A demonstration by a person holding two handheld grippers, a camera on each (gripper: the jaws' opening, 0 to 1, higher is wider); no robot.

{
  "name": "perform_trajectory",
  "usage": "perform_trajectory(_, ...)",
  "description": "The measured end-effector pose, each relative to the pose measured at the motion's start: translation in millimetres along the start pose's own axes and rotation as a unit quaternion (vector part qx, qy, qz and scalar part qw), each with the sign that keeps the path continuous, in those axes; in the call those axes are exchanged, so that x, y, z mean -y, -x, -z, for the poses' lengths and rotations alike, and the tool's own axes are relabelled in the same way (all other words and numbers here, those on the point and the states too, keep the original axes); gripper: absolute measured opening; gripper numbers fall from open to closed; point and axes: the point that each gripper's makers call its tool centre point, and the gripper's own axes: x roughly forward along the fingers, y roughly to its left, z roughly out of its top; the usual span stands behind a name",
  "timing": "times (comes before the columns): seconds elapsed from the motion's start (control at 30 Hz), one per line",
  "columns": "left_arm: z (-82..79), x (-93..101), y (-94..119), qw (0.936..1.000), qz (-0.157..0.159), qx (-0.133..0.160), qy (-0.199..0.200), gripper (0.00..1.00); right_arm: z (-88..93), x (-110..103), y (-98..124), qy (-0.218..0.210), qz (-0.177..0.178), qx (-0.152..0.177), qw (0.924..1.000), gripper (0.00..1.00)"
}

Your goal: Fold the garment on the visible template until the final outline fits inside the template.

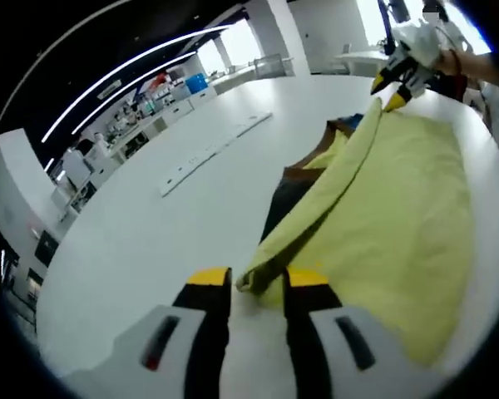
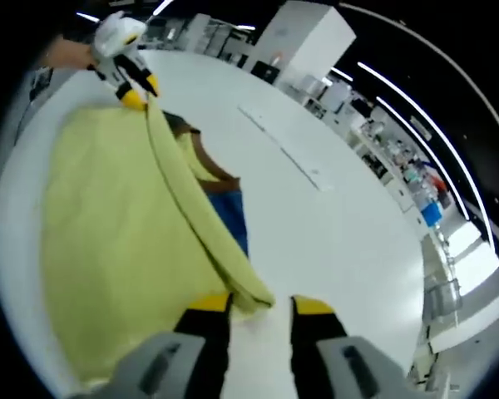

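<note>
Our left tool [image 1: 258, 287] pinches one corner of the yellow garment [image 1: 399, 199] between its jaws. Our right tool [image 2: 262, 303] grips the opposite corner, the fold raised between them. Beneath, a dark template [image 1: 284, 199] lies on the white table [image 1: 150, 241].

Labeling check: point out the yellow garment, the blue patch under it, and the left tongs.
yellow garment [image 1: 399, 208]: left gripper view, flat upper layer.
blue patch [image 2: 231, 218]: right gripper view, exposed strip beside the folded edge.
left tongs [image 1: 258, 281]: left gripper view, between the yellow tips at the garment corner.
</note>
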Motion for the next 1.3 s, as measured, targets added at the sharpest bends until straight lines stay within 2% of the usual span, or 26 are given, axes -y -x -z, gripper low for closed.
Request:
perform_trajectory(0.07, -2.1, -1.3, 0, 1.0, 0.0, 0.0, 0.002, 0.21, -0.8, 0, -2, 0.0, -0.001, 0.001, 1.0, 0.24)
perform_trajectory(0.17, 0.9, -13.1, -4, 0.9996, -0.027, -0.005, -0.008, 0.18, -4.1, 5, -7, -0.016, 0.011, 0.009, 0.9998, 0.23)
perform_trajectory(0.33, -0.7, -35.6, -9, 0.9955, -0.078, 0.006, 0.054, 0.18, -8.2, 23, -12, -0.072, 0.067, 0.019, 0.995, 0.2)
perform_trajectory(0.4, 5.4, -48.1, -7, 0.9924, -0.11, -0.013, 0.053, 0.15, -7.6, 26, -12, -0.101, 0.076, 0.019, 0.9918, 0.2)
perform_trajectory(0.47, 2.4, -46.8, -6, 0.9921, -0.102, -0.001, 0.073, 0.16, -4.7, 29, -11, -0.116, 0.079, 0.016, 0.99, 0.2)
perform_trajectory(0.53, 2.6, -44.0, -6, 0.9905, -0.089, 0.016, 0.104, 0.21, -1.8, 30, -10, -0.142, 0.074, 0.018, 0.987, 0.21)
perform_trajectory(0.63, 1.2, -44.3, 3, 0.9903, -0.09, 0.013, 0.105, 0.26, -2.3, 24, -6, -0.194, 0.045, 0.029, 0.9795, 0.3)
perform_trajectory(0.67, -1.5, -40.5, 6, 0.9876, -0.077, 0.026, 0.134, 0.28, -3.1, 23, -4, -0.226, 0.031, 0.037, 0.9728, 0.34)
perform_trajectory(0.7, -1.8, -38.6, 7, 0.9861, -0.069, 0.034, 0.148, 0.31, -3.5, 22, -4, -0.234, 0.027, 0.039, 0.9711, 0.39)
perform_trajectory(0.73, -2.6, -37.3, 10, 0.9834, -0.064, 0.041, 0.165, 0.35, -7.9, 20, -1, -0.282, 0.004, 0.057, 0.9576, 0.47)
perform_trajectory(0.87, -5.5, -29.9, 25, 0.9762, -0.045, 0.06, 0.203, 0.5, -13.4, 14, 10, -0.325, -0.038, 0.072, 0.9423, 0.67)
perform_trajectory(0.93, 0.5, -30.5, 32, 0.9746, -0.038, 0.064, 0.211, 0.6, -16.7, 6, 16, -0.326, -0.056, 0.072, 0.9408, 0.75)
perform_trajectory(1.0, 0.4, -21.3, 42, 0.9706, -0.031, 0.066, 0.229, 0.7, -17.4, -2, 21, -0.322, -0.062, 0.069, 0.9422, 0.83)
perform_trajectory(1.07, -0.4, -14.0, 52, 0.9694, -0.028, 0.071, 0.233, 0.7, -16.2, -10, 24, -0.313, -0.073, 0.068, 0.9444, 0.92)
perform_trajectory(1.17, 9.2, -9.6, 62, 0.9703, -0.022, 0.07, 0.23, 0.73, -14.1, -27, 39, -0.311, -0.088, 0.072, 0.9435, 0.96)
perform_trajectory(1.23, 12.0, -0.9, 71, 0.9701, -0.01, 0.074, 0.231, 0.73, -15.1, -36, 46, -0.317, -0.099, 0.076, 0.9403, 1.0)
perform_trajectory(1.3, 15.1, 8.5, 78, 0.9712, 0.003, 0.073, 0.227, 0.73, -13.2, -44, 53, -0.314, -0.11, 0.07, 0.9405, 1.0)
